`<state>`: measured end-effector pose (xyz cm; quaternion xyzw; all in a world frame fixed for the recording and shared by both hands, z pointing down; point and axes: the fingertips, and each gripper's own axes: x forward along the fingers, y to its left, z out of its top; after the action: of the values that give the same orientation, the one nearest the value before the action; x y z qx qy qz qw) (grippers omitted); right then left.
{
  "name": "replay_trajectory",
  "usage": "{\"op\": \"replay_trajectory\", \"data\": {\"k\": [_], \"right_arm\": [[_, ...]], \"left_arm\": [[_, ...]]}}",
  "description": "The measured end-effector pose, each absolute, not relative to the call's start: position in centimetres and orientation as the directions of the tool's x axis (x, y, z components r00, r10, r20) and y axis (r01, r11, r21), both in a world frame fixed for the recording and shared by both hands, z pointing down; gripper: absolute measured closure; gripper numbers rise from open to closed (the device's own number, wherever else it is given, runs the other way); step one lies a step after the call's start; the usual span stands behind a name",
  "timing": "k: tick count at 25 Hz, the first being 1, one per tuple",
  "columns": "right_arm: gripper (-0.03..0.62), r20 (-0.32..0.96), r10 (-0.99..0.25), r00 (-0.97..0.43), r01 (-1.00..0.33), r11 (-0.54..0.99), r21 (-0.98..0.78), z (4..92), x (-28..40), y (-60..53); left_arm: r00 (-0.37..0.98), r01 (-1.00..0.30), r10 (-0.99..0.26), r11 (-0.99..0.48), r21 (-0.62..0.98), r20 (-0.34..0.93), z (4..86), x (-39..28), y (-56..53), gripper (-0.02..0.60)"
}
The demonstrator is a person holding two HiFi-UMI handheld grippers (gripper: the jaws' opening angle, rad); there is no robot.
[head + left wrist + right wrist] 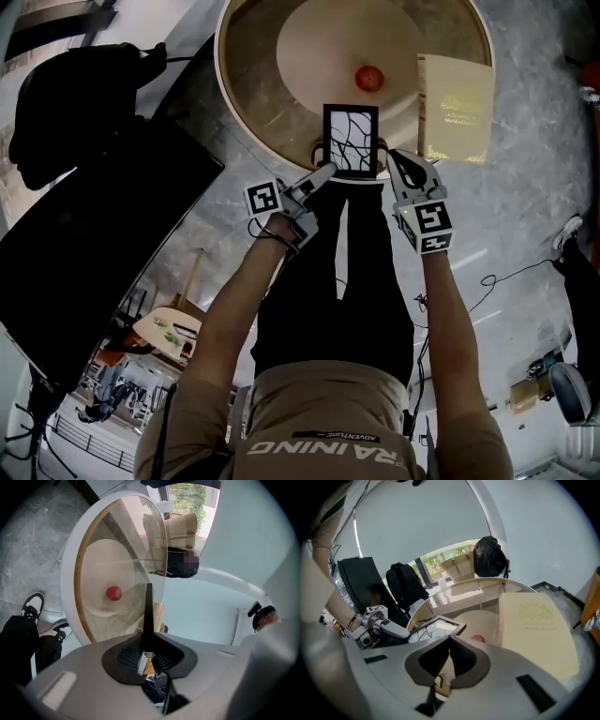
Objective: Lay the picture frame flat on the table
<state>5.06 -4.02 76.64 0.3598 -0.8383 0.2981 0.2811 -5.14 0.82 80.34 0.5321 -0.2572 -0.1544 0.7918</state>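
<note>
A black picture frame point(351, 141) with a white branching pattern is held over the near edge of the round glass table point(246, 103), its face turned up toward the head view. My left gripper point(326, 171) is shut on its lower left edge. My right gripper point(386, 157) is shut on its lower right corner. In the left gripper view the picture frame point(148, 613) shows edge-on as a thin black strip running into the left gripper point(146, 645). In the right gripper view the picture frame point(433, 629) lies tilted, nearly flat, its edge entering the right gripper point(449, 645).
A red ball point(368, 78) rests at the table's middle on a pale disc. A yellow book point(456, 108) lies on the table at the right. A black monitor point(84, 234) stands at the left on the floor. Cables point(487, 281) run over the floor at right.
</note>
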Motion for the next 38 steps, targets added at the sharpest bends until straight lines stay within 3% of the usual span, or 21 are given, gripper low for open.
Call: {"op": "replay_trajectory", "data": {"k": [4,7,12,20,28,38], "right_arm": [[0.588,0.693,-0.429,-0.579,-0.775,0.553,-0.305,77.2,5.0,-3.8],[0.588,0.703,-0.413,-0.578,-0.775,0.548,-0.315,77.6,4.9,-3.4],[0.588,0.697,-0.419,-0.582,-0.779,0.535,-0.328,77.7,5.2,-3.3],[0.588,0.700,-0.403,-0.590,-0.771,0.540,-0.339,77.7,5.8,-2.7],[0.588,0.681,-0.409,-0.607,-0.758,0.556,-0.341,77.1,5.4,-2.6],[0.588,0.671,-0.442,-0.595,-0.767,0.563,-0.310,73.1,6.5,-2.9]], "left_arm": [[0.827,-0.069,-0.487,0.406,0.911,0.280,80.7,-5.1,1.1,0.505],[0.834,-0.178,-0.423,0.401,0.899,0.354,81.6,-5.1,1.9,0.503],[0.816,-0.302,-0.365,0.394,0.868,0.449,81.8,-4.8,2.1,0.367],[0.672,-0.606,-0.280,0.323,0.727,0.685,81.8,-5.2,2.8,0.307],[0.604,-0.633,-0.265,0.414,0.655,0.752,82.4,-5.8,4.5,0.279],[0.591,-0.712,-0.299,0.243,0.659,0.749,77.5,-6.4,3.2,0.281]]}}
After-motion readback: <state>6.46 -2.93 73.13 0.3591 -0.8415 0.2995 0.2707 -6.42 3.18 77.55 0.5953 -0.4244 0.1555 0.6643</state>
